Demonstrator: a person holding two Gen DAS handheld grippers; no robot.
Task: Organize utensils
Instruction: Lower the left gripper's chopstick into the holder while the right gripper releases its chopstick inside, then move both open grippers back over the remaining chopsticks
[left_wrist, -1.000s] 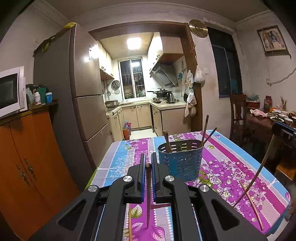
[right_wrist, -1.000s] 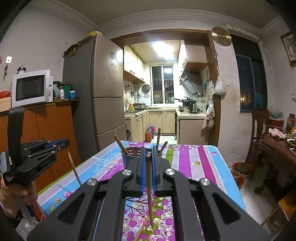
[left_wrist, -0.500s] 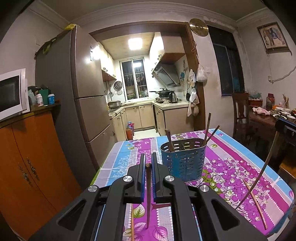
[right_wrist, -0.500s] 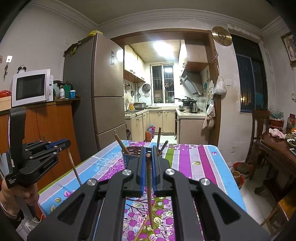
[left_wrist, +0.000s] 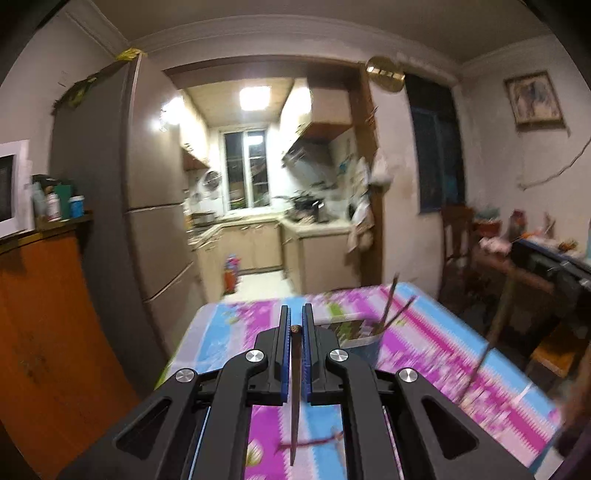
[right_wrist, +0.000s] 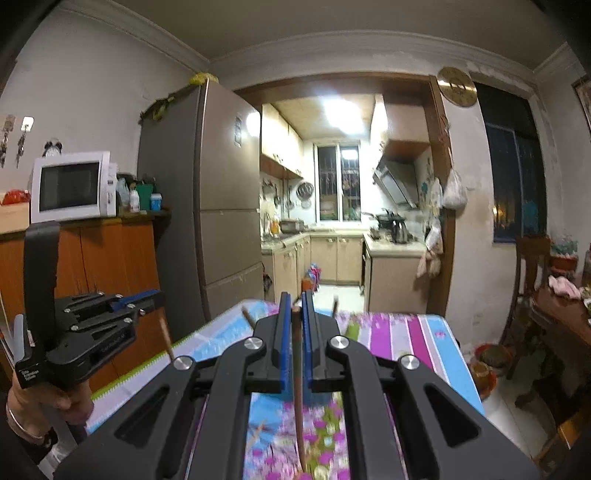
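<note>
Both black two-finger grippers, left gripper (left_wrist: 294, 325) and right gripper (right_wrist: 294, 308), are each clenched on 1 thin brown wooden chopstick (left_wrist: 294, 398) (right_wrist: 298, 387), hanging point-down over the floral tablecloth (left_wrist: 436, 343), presumably for dropping into the blue perforated holder (left_wrist: 360, 339) ahead.

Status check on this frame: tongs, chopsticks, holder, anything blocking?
Left tongs shut on a chopstick. Right tongs shut on another chopstick. Blue holder ahead on the table, sticks already inside. Path unobstructed.
</note>
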